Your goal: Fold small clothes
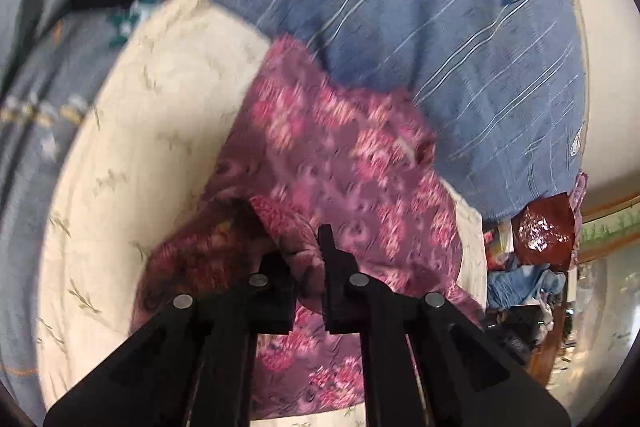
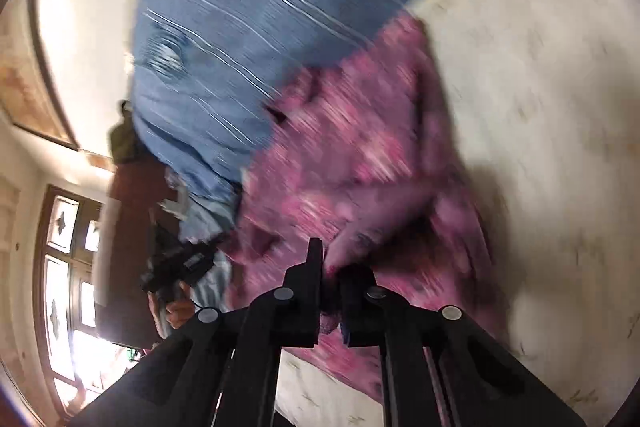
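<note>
While the pink floral garment lay rumpled across the middle of both views, spread over the cream sheet, each tool had a pinch of its near edge. The left gripper, low centre in its own view, had its jaws drawn narrow onto a bunched fold, and the right gripper was likewise clamped on cloth at lower centre. Two corners held at once looked like the set-up for lifting one edge over into a fold. Beyond the garment, a blue striped blanket filled the upper frame. Heavy blur hid finer detail.
</note>
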`<control>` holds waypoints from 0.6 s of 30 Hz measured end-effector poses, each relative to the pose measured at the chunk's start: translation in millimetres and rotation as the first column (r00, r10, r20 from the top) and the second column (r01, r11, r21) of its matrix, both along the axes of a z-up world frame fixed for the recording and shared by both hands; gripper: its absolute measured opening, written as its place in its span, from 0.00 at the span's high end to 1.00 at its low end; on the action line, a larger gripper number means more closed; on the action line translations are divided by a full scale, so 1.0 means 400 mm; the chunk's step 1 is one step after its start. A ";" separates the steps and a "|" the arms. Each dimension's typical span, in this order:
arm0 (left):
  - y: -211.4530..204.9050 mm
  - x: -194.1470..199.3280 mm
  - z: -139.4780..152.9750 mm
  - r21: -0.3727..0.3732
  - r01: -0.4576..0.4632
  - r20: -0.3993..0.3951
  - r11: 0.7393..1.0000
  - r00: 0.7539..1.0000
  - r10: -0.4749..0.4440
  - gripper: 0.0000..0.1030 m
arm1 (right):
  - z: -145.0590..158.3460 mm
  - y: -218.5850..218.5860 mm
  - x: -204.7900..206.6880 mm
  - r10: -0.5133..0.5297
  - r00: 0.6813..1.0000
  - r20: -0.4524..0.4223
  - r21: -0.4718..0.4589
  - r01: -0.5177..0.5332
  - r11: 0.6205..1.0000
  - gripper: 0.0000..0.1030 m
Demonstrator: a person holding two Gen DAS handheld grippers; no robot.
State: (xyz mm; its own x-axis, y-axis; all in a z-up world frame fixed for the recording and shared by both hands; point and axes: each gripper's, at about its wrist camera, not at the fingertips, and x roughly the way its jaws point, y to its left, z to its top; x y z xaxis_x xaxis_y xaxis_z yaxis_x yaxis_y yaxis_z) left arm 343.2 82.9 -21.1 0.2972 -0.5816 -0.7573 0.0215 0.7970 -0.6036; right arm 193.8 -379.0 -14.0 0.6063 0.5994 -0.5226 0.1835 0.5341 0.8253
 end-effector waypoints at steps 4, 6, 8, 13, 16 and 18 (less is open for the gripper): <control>-0.006 0.063 0.049 -0.038 -0.041 0.040 0.998 0.998 0.043 0.93 | 0.064 -0.077 0.065 -0.112 0.987 0.115 0.031 0.110 0.993 0.94; -0.016 0.122 0.058 -0.032 -0.080 0.053 0.996 0.995 0.082 0.93 | 0.060 -0.110 0.108 -0.160 0.978 0.131 0.041 0.156 0.987 0.94; -0.024 0.180 0.048 -0.041 -0.109 0.046 0.993 0.993 0.111 0.93 | 0.040 -0.132 0.150 -0.187 0.975 0.121 0.039 0.184 0.982 0.94; -0.050 0.307 -0.073 0.022 -0.178 -0.074 0.984 0.981 0.179 0.93 | -0.059 -0.164 0.244 -0.249 0.968 0.034 0.025 0.248 0.968 0.94; -0.060 0.339 -0.151 0.075 -0.181 -0.150 0.981 0.970 0.191 0.93 | -0.119 -0.175 0.275 -0.270 0.962 -0.043 0.020 0.271 0.963 0.89; -0.052 0.342 -0.151 0.049 -0.183 -0.144 0.982 0.972 0.188 0.92 | -0.128 -0.181 0.278 -0.279 0.960 -0.040 0.022 0.280 0.960 0.89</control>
State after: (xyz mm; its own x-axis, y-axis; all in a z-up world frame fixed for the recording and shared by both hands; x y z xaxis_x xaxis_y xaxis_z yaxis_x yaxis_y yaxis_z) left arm 479.9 62.1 -81.6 0.2813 -0.4987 -0.8199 -0.2157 0.7996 -0.5604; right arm 304.8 -451.2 -65.3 0.7327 0.4233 -0.5330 0.3517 0.4349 0.8289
